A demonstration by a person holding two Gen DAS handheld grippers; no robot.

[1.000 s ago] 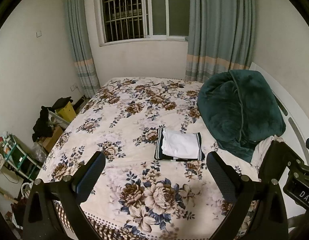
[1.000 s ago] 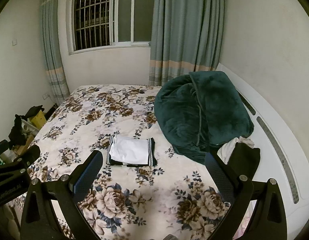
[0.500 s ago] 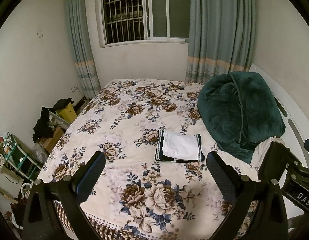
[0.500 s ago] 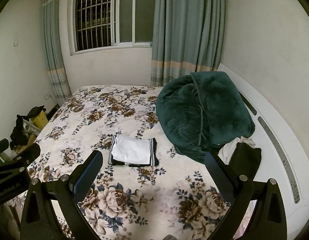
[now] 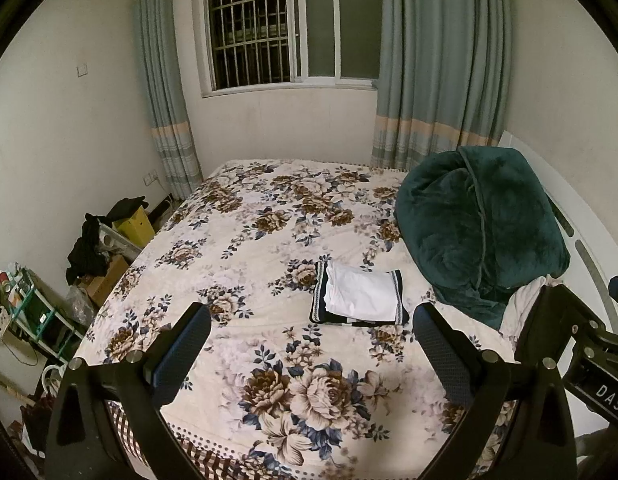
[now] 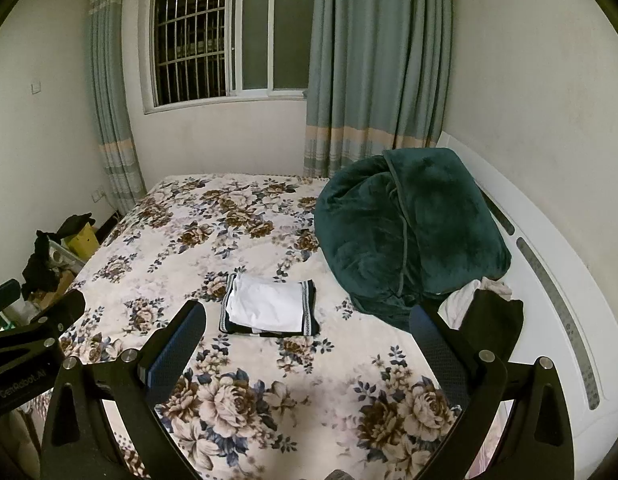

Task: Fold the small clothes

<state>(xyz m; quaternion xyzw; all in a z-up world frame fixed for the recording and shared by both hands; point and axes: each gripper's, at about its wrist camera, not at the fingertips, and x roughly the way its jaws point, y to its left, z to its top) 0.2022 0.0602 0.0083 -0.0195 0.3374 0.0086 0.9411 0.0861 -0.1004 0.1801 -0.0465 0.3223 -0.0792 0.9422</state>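
Observation:
A small stack of folded clothes (image 5: 359,295), white on top of dark pieces with patterned trim, lies on the floral bedspread (image 5: 269,240); it also shows in the right wrist view (image 6: 269,308). My left gripper (image 5: 311,344) is open and empty, held above the near part of the bed, short of the stack. My right gripper (image 6: 307,344) is open and empty too, also short of the stack. A pile of unfolded white and dark clothes (image 6: 489,312) lies at the bed's right side beside the headboard.
A big dark green blanket bundle (image 5: 481,224) sits at the right of the bed against the white headboard (image 6: 549,280). Boxes, dark clothes and a small shelf (image 5: 37,312) crowd the floor on the left. A window and curtains stand behind.
Both grippers have drifted slightly back and up, so the bed and stack sit a little lower in view. Nothing was grasped or released.

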